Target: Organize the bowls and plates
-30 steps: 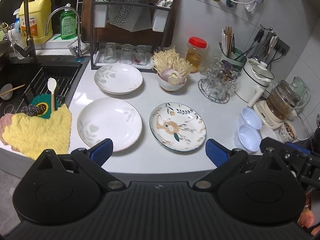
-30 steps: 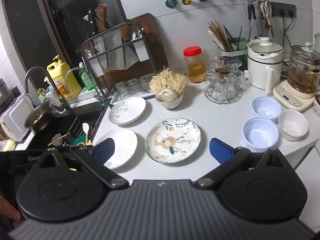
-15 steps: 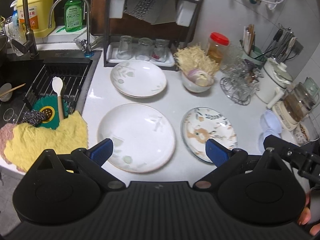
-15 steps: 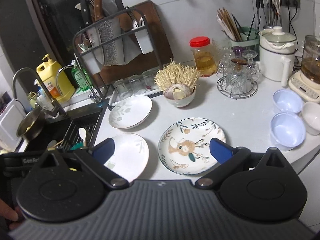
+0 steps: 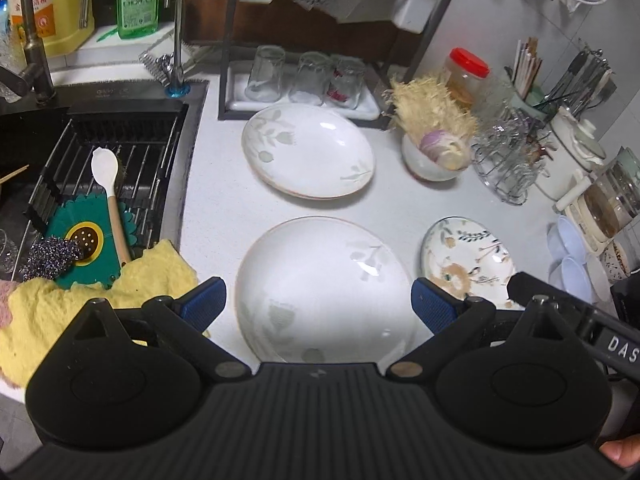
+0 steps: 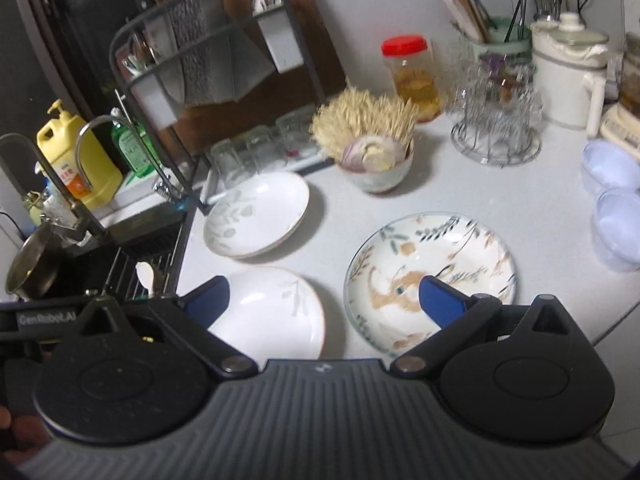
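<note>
A near white plate [image 5: 324,284] lies at the counter's front, right under my open left gripper [image 5: 318,300], whose blue fingertips straddle it. A far white plate [image 5: 308,150] lies behind it by the glass rack. A patterned plate [image 5: 468,256] lies to the right. In the right wrist view my right gripper [image 6: 324,296] is open and empty above the gap between the near white plate [image 6: 272,312] and the patterned plate [image 6: 424,264]; the far white plate [image 6: 256,212] is behind. Pale blue bowls [image 6: 612,196] stand at the right.
A sink [image 5: 92,152] with a rack, spoon and yellow cloth [image 5: 100,292] is left. A bowl of mushrooms [image 5: 432,148], a red-lidded jar [image 5: 466,76], a wire glass stand [image 5: 504,160], kettles and a dish rack [image 5: 320,20] line the back.
Both grippers moved forward and down toward the counter. The left one now hangs over the near white plate; the right one drew close to the patterned plate. Nothing was grasped.
</note>
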